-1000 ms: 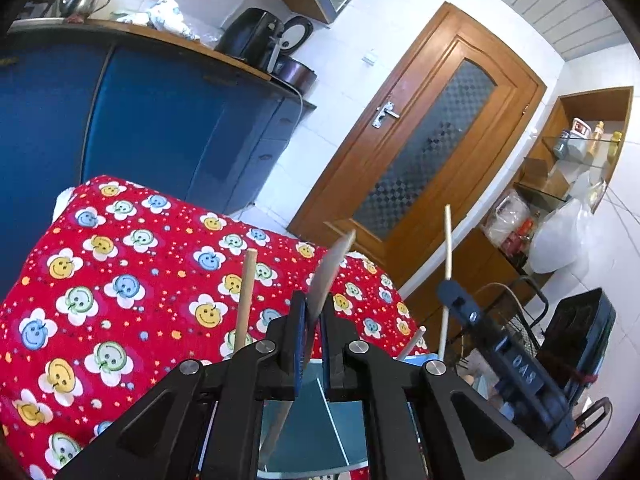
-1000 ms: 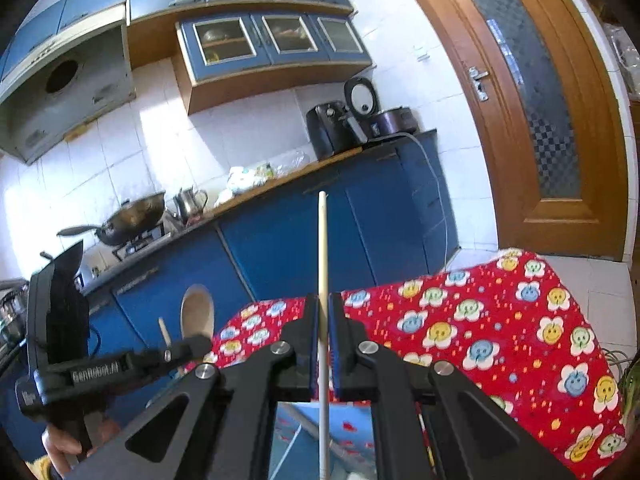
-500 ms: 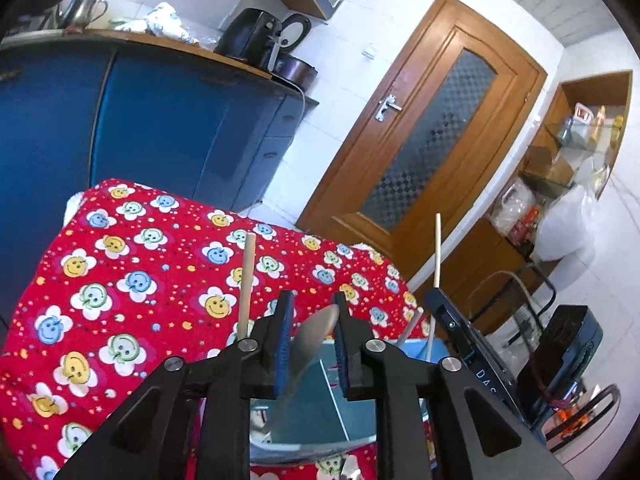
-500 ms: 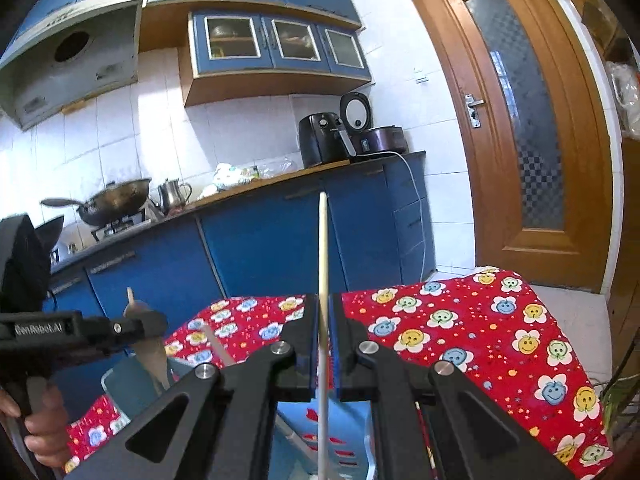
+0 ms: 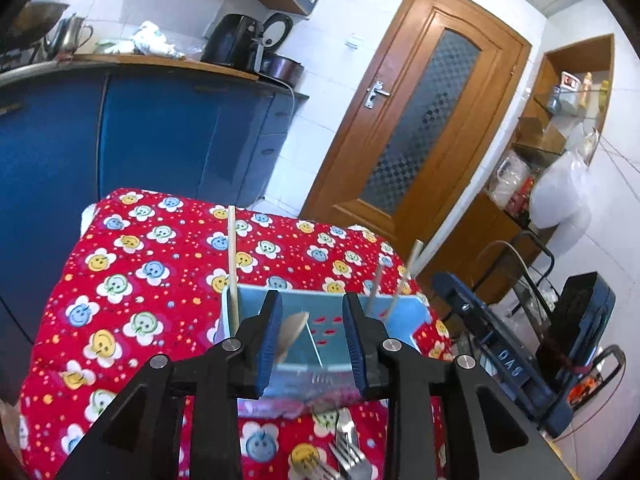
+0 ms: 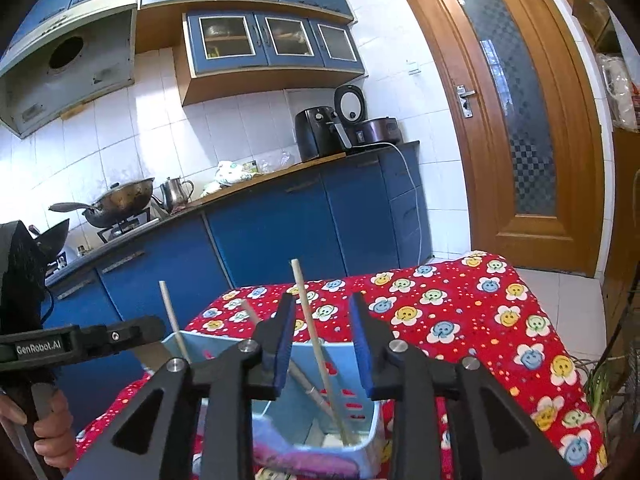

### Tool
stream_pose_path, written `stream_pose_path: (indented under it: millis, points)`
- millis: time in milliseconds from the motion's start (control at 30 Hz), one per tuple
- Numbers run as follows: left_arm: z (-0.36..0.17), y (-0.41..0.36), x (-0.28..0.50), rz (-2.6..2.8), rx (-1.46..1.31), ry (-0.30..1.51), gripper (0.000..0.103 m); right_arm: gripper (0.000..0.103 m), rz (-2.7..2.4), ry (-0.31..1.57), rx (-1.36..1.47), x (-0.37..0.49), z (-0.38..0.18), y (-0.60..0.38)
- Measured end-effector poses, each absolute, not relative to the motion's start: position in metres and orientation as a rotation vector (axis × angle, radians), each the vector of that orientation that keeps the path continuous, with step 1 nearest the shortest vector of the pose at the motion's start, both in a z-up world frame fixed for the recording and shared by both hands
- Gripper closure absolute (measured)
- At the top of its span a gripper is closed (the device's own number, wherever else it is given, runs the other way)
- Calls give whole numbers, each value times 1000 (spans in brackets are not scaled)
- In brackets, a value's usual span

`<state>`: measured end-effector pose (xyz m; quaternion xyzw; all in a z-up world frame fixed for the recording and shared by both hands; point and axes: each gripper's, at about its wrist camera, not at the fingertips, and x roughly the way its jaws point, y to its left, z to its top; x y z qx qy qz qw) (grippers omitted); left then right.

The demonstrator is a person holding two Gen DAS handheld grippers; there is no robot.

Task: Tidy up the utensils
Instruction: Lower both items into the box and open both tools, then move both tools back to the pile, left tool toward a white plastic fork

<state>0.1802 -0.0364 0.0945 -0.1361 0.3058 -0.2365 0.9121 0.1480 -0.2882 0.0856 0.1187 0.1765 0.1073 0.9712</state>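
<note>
Utensils mostly binned already: wooden spoon [image 5: 291,330] and chopstick [image 6: 316,344] standing loose inside the blue holder [image 5: 328,330] on the red flowered cloth [image 5: 132,280], beside other sticks. Left gripper [image 5: 313,338] and right gripper [image 6: 325,344] both just opened, jaws apart, gripping nothing (each utensil merely framed between them, untouched). Forks [image 5: 348,456] lying on the cloth before the holder, likely next.
</note>
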Motion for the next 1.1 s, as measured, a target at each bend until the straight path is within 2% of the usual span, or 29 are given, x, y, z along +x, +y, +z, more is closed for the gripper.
stream_pose_path:
  millis: [467, 1100]
  points:
    - [93, -37, 117, -488, -161, 691, 65, 67, 244, 426, 264, 72, 100, -281]
    - [33, -21, 93, -411, -175, 855, 65, 67, 255, 738, 123, 40, 36, -249]
